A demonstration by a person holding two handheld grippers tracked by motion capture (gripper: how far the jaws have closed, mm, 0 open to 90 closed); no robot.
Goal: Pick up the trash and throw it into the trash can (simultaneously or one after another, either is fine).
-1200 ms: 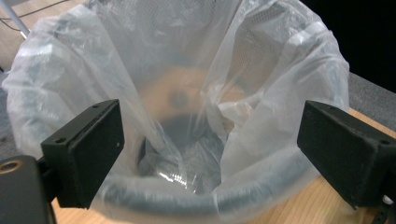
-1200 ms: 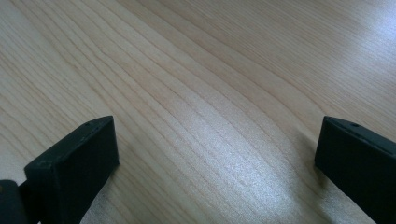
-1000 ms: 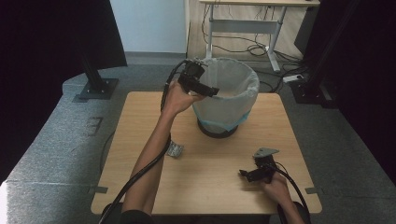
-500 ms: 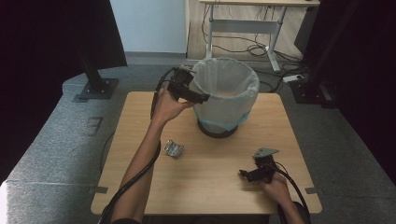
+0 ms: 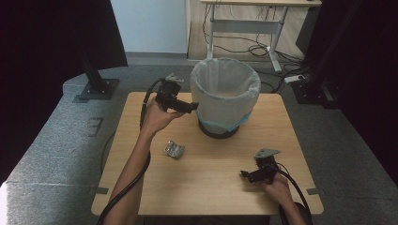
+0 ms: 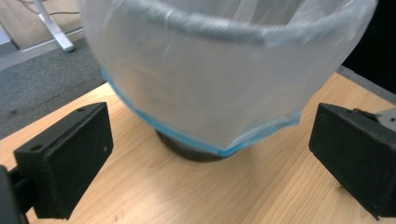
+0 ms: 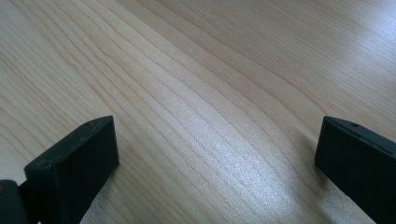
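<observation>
While my left gripper (image 5: 191, 108) just spread wide, empty | beside white-bagged round bin (image 5: 225, 93) | crumpled foil wad (image 5: 174, 149) mid-tabletop | right gripper (image 5: 245, 175) wide, near front-right corner

One lined bin (image 5: 225, 96), one crumpled wrapper (image 5: 174, 149) and two claws on one table (image 5: 206, 187).

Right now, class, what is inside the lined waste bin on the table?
From the high view, the waste bin shows its pale plastic liner folded over the rim and the liner's inner wall. Its bottom is hidden by the near wall, so any contents cannot be seen.
</observation>
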